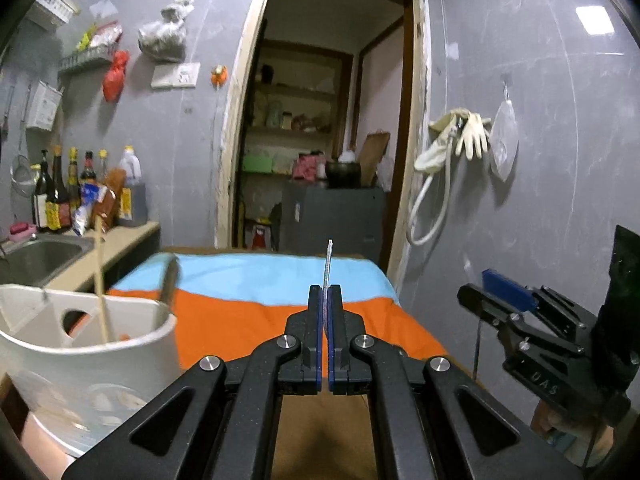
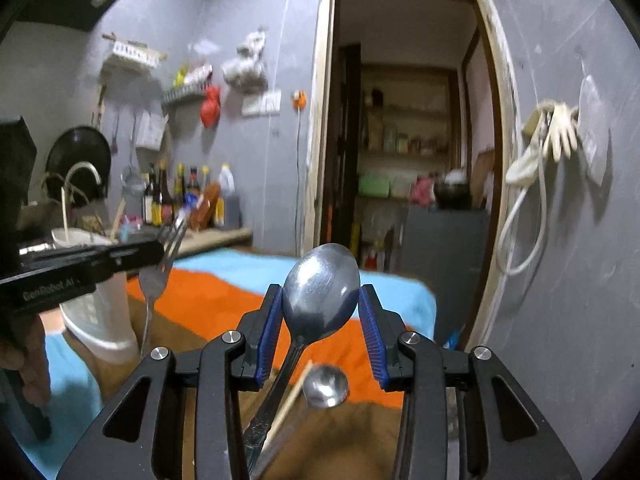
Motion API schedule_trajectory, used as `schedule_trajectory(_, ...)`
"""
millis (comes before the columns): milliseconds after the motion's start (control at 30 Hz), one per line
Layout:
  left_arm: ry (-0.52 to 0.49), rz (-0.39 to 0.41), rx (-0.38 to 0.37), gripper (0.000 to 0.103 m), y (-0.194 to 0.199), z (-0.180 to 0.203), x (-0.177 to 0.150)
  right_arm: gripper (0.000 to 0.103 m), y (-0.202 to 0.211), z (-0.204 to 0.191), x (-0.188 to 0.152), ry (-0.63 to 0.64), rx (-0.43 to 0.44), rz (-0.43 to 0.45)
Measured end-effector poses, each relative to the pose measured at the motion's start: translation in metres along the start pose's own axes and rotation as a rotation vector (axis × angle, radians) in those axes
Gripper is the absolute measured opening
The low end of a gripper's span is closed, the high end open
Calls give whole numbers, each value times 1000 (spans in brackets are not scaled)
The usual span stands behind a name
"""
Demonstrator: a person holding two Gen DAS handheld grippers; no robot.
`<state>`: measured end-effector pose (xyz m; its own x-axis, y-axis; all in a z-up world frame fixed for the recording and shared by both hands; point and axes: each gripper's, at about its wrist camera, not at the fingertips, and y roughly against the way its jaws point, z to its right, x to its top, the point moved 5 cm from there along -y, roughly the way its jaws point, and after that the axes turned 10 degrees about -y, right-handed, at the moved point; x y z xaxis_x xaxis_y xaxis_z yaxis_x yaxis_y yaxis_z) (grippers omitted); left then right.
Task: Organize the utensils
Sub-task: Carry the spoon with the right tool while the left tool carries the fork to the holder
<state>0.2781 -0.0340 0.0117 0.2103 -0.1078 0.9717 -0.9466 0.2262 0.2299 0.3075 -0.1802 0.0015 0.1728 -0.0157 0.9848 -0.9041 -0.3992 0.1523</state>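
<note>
Two utensils are up off the surface, one in each of my jaws. My left jaws are closed tight on a fork: from their own camera I see only its thin edge standing up between the pads, while from the right camera the tines poke up past the jaw tips and the handle hangs down below them. My right jaws grip a spoon by its bowl, the blue pads pressing on either side of it, the hollow facing the camera, and the handle running down and back under the jaws.

Left of my left jaws, close by, stands a white holder with a chopstick leaning in it and a second, blurred handle beside that. Below my right jaws, on the brown surface, lie another spoon, of which I see the bowl, and a chopstick, just beside the held spoon's handle. Ahead of both jaws an orange and blue cloth covers the surface, and beyond it is an open doorway. My right jaws also show at the right edge of the left camera's view.
</note>
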Motion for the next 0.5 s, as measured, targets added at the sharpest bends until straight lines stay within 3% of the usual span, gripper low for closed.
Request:
schedule_trajectory(167, -9, 74, 55, 0, 28, -19, 22, 36, 10, -22, 26, 30, 16, 115)
schedule_trajectory(500, -14, 190, 184, 0, 90, -90, 61, 35, 6, -83, 68, 16, 144, 223)
